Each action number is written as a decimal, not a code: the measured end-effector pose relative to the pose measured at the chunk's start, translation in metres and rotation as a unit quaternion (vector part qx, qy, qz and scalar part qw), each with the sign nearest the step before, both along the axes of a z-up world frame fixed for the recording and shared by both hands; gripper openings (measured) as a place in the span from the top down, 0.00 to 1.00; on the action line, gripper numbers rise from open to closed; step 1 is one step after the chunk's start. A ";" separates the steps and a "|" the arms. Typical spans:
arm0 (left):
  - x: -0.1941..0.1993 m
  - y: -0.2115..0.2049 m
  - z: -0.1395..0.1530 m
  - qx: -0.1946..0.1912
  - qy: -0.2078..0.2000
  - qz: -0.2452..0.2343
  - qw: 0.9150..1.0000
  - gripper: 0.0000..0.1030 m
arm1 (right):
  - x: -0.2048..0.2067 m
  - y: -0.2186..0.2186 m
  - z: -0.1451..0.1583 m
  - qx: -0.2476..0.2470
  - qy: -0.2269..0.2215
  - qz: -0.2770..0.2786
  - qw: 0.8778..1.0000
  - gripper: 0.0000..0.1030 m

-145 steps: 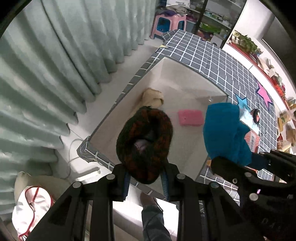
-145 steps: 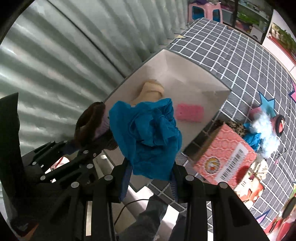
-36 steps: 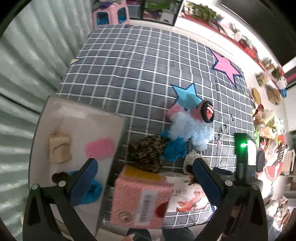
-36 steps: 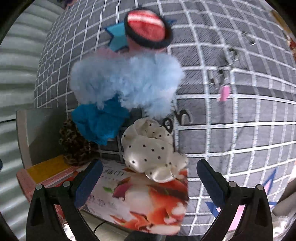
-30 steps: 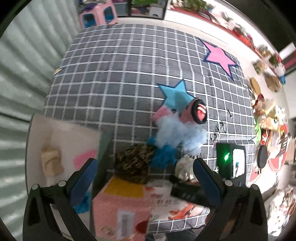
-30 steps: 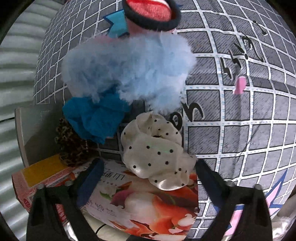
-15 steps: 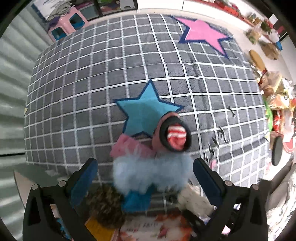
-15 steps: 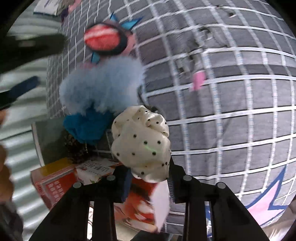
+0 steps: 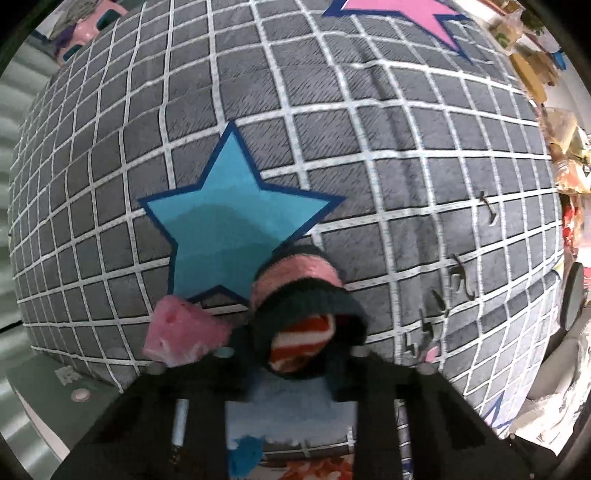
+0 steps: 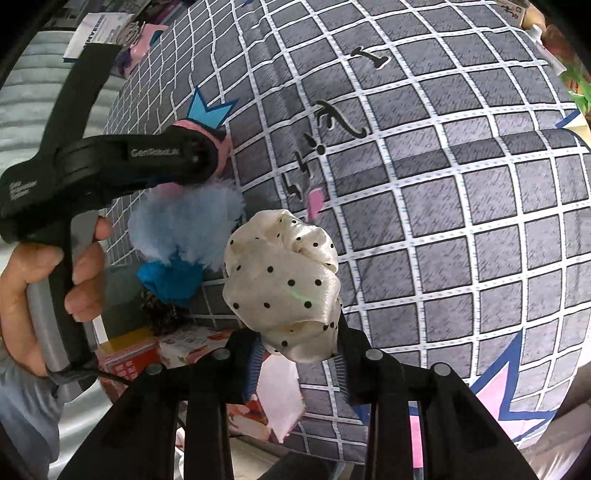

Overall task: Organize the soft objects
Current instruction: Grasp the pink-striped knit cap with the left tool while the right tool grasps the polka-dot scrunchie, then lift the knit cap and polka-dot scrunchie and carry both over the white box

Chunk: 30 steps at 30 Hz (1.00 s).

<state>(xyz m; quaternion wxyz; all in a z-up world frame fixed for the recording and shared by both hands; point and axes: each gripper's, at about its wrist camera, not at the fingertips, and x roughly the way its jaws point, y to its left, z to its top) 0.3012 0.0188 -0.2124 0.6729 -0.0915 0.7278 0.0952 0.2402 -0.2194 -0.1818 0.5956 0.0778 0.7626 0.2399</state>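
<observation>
My left gripper (image 9: 295, 354) is shut on a knitted roll with a dark rim, a pink band and red-and-white stripes (image 9: 303, 314), on the grey checked mat (image 9: 388, 192). A pink sponge (image 9: 184, 332) lies just left of it. My right gripper (image 10: 299, 354) is shut on a cream polka-dot scrunchie (image 10: 284, 280) and holds it above the mat. The right wrist view shows the left gripper (image 10: 207, 155) at the knitted roll (image 10: 218, 144), beside a fluffy light-blue piece (image 10: 184, 225), a teal cloth (image 10: 170, 277) and a leopard-print scrunchie (image 10: 159, 310).
A printed red box (image 10: 125, 354) and a flowered packet (image 10: 192, 343) lie at the mat's near edge. A blue star (image 9: 229, 221) and a pink star (image 9: 406, 14) are printed on the mat. Cluttered shelves (image 9: 554, 110) stand at the right.
Both grippers dropped their earlier loads in the box and came to the pile. The right gripper shut on the polka-dot scrunchie and lifted it. The left gripper came down and shut on the knitted roll.
</observation>
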 end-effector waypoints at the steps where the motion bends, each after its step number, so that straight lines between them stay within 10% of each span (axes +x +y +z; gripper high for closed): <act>1: 0.003 -0.003 0.004 0.005 -0.007 -0.005 1.000 0.79 | 0.001 -0.002 0.001 -0.002 -0.002 0.001 1.000 0.66; 17: -0.050 -0.003 0.095 0.017 -0.100 -0.014 0.995 0.81 | 0.004 0.013 0.023 -0.008 -0.041 0.013 0.999 0.66; 30: -0.122 -0.045 0.115 -0.017 -0.123 -0.026 0.992 0.81 | -0.026 0.003 0.039 -0.020 -0.061 0.020 0.998 0.66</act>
